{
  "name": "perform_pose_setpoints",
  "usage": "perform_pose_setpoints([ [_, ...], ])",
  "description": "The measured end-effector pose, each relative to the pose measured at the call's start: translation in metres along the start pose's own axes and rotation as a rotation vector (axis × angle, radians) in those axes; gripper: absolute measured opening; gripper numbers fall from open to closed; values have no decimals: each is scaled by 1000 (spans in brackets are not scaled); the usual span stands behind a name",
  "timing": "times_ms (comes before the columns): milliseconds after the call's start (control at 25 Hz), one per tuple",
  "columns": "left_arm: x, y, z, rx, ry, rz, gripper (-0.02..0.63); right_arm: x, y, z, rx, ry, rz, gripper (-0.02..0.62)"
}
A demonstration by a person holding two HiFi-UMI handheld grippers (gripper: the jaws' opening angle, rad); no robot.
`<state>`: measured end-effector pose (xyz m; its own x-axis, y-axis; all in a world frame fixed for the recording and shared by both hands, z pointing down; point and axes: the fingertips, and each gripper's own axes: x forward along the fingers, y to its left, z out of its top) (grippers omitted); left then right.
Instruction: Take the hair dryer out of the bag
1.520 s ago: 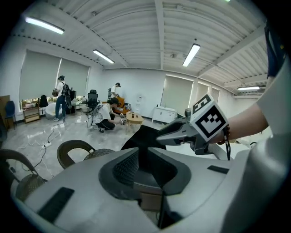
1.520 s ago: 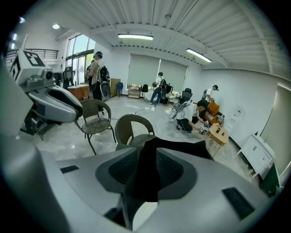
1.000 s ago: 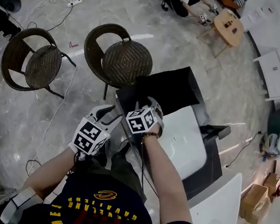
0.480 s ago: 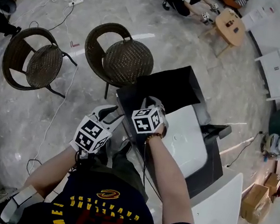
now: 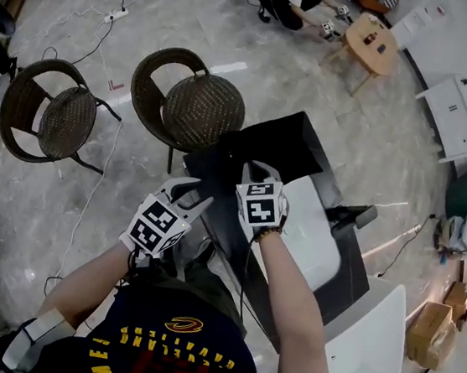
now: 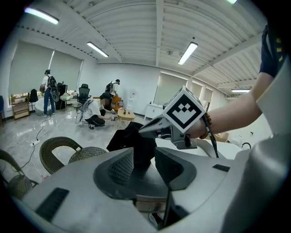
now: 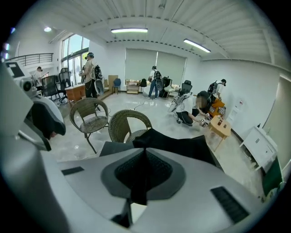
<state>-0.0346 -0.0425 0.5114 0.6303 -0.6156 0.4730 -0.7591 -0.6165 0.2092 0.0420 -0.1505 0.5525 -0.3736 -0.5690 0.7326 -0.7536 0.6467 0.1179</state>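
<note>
**Operator:** Where is the hair dryer?

**Inspector:** It is not sighted in any view. I judge it to be inside the black bag (image 5: 277, 144), which lies at the far end of the dark table (image 5: 349, 280) in front of you.

**Operator:** And my two holds?

**Inspector:** Your left gripper (image 5: 201, 194) has its jaws partly closed on a thick fold of the bag's cloth, which shows dark between the pads in the left gripper view. Your right gripper (image 5: 254, 172) has just clenched its jaws, and they are nearly together on a thin pinch of the same cloth, close beside the left hold.

**Operator:** Which step is this?

**Inspector:** By my reading you are at the opening step, with the bag gripped at its near side and nothing drawn out yet. The next move calls for drawing the two holds apart until the mouth gapes. After that, let one hold go and send that gripper in for the dryer while the other keeps the bag steady.

**Operator:** Clearances?

**Inspector:** The bag lies near the table's far edge, and the nearer wicker chair (image 5: 197, 105) stands just beyond it, so pull towards yourself and not outward. The white panel (image 5: 316, 234) to your right of the bag is bare and would serve as a place to set the dryer down. The second wicker chair (image 5: 52, 113) stands well apart on your left. Nothing hangs over the bag.
</note>
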Motion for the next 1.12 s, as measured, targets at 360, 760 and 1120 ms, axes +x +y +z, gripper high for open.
perform_pose_setpoints([
  [360, 29, 1, 20, 76, 10, 7, 146, -17, -35, 13, 64, -61, 37, 20],
  [760, 102, 7, 26, 283, 155, 0, 141, -24, -58, 28, 125, -136, 133, 20],
  [1120, 146, 28, 23, 333, 225, -76, 141, -17, -49, 25, 203, -129, 165, 20],
])
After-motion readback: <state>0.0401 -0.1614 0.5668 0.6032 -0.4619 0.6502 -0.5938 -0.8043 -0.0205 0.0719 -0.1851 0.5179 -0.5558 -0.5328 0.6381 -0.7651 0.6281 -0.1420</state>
